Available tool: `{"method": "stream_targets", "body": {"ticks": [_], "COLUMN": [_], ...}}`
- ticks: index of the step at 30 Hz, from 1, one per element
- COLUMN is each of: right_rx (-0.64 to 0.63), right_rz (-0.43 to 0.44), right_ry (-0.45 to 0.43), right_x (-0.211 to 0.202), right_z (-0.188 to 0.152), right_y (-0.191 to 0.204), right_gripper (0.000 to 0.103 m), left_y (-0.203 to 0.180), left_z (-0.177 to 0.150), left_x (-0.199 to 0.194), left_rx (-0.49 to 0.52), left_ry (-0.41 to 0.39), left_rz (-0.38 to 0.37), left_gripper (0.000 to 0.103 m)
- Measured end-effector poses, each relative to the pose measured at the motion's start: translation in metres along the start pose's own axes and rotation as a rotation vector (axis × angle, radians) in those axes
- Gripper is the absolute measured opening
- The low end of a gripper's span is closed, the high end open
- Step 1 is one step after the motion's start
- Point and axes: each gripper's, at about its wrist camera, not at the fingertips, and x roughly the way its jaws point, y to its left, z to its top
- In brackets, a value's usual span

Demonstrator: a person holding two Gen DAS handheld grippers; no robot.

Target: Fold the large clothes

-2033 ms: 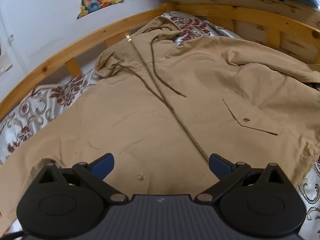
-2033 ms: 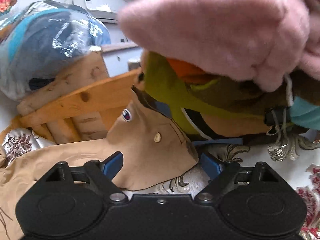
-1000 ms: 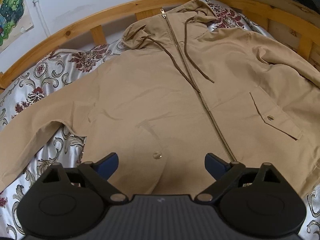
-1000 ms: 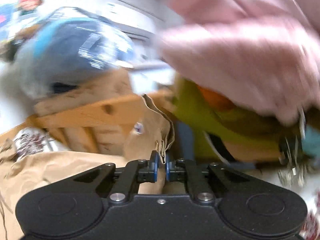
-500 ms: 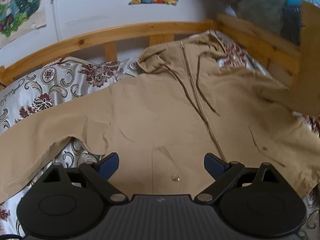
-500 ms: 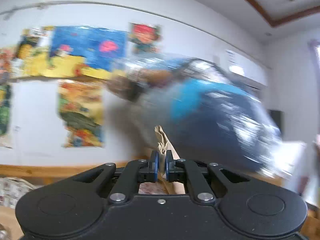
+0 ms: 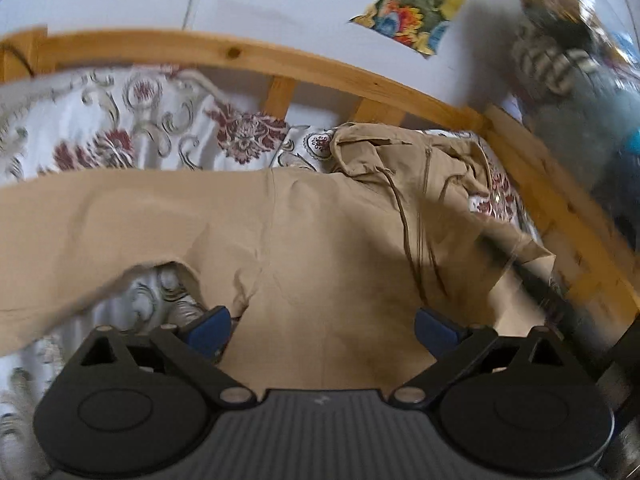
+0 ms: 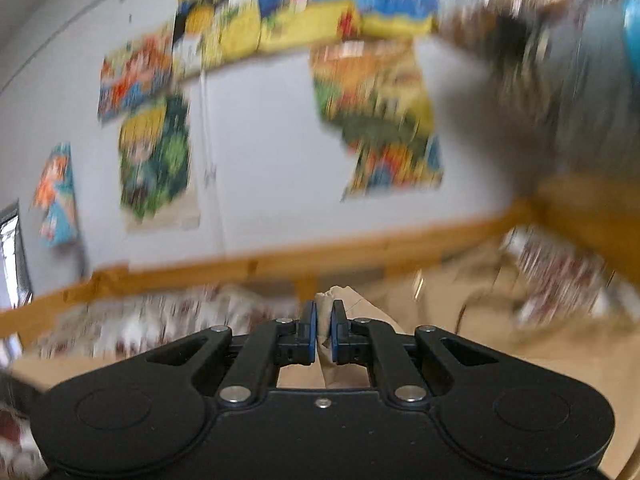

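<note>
A large tan hooded jacket (image 7: pixel 320 240) lies spread on the bed, its hood (image 7: pixel 376 152) and dark drawcords toward the far right corner. One sleeve (image 7: pixel 80 216) stretches out to the left. My left gripper (image 7: pixel 322 326) hovers open just above the jacket's body, with nothing between its blue pads. The right side of the jacket is folded over, its lifted edge (image 7: pixel 532 252) raised off the bed. In the blurred right wrist view, my right gripper (image 8: pixel 323 330) is shut on a pinch of tan jacket fabric (image 8: pixel 332 294) and held above the bed.
A floral white and red bedspread (image 7: pixel 120 136) covers the mattress. A wooden bed rail (image 7: pixel 240 56) runs along the far side and down the right. Colourful posters (image 8: pixel 372 108) hang on the white wall. A pile of bundled things (image 7: pixel 580 80) sits at the right corner.
My right gripper, still clamped on the jacket edge, has swung fast to the left, carrying the right side over the body. My left gripper has shifted left and rolled; the sleeve now fills its left side.
</note>
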Motion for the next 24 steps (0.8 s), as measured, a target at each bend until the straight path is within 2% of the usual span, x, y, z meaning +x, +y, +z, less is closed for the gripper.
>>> {"method": "stream_targets", "body": {"ticks": [2, 6, 9, 12, 15, 17, 18, 20, 24], "right_rx": [0.039, 0.034, -0.070, -0.182, -0.265, -0.301, -0.313, -0.316, -0.301], "right_rz": [0.014, 0.013, 0.008, 0.013, 0.023, 0.027, 0.027, 0.030, 0.049], "right_ry": [0.043, 0.052, 0.057, 0.087, 0.124, 0.152, 0.167, 0.194, 0.250], "right_x": [0.011, 0.013, 0.010, 0.008, 0.005, 0.004, 0.003, -0.003, -0.031], "right_z": [-0.027, -0.062, -0.075, -0.087, -0.099, -0.104, -0.106, -0.109, -0.104], "right_y": [-0.002, 0.003, 0.013, 0.022, 0.032, 0.037, 0.038, 0.038, 0.023], "right_gripper": [0.006, 0.006, 0.006, 0.006, 0.007, 0.009, 0.012, 0.018, 0.039], "left_y": [0.003, -0.004, -0.012, -0.020, -0.020, -0.017, -0.015, -0.012, -0.013], "left_z": [0.009, 0.022, 0.026, 0.024, 0.020, 0.014, 0.011, 0.006, 0.000], "left_x": [0.020, 0.068, 0.105, 0.135, 0.162, 0.174, 0.179, 0.182, 0.175], "left_rx": [-0.016, -0.039, -0.057, -0.060, -0.086, -0.114, -0.123, -0.150, -0.097], "left_ry": [0.018, 0.074, 0.137, 0.188, 0.273, 0.314, 0.324, 0.318, 0.252], "left_rz": [-0.046, -0.137, -0.212, -0.229, -0.218, -0.225, -0.236, -0.239, -0.217], "left_gripper": [0.100, 0.098, 0.096, 0.092, 0.063, 0.018, 0.010, 0.003, 0.001]}}
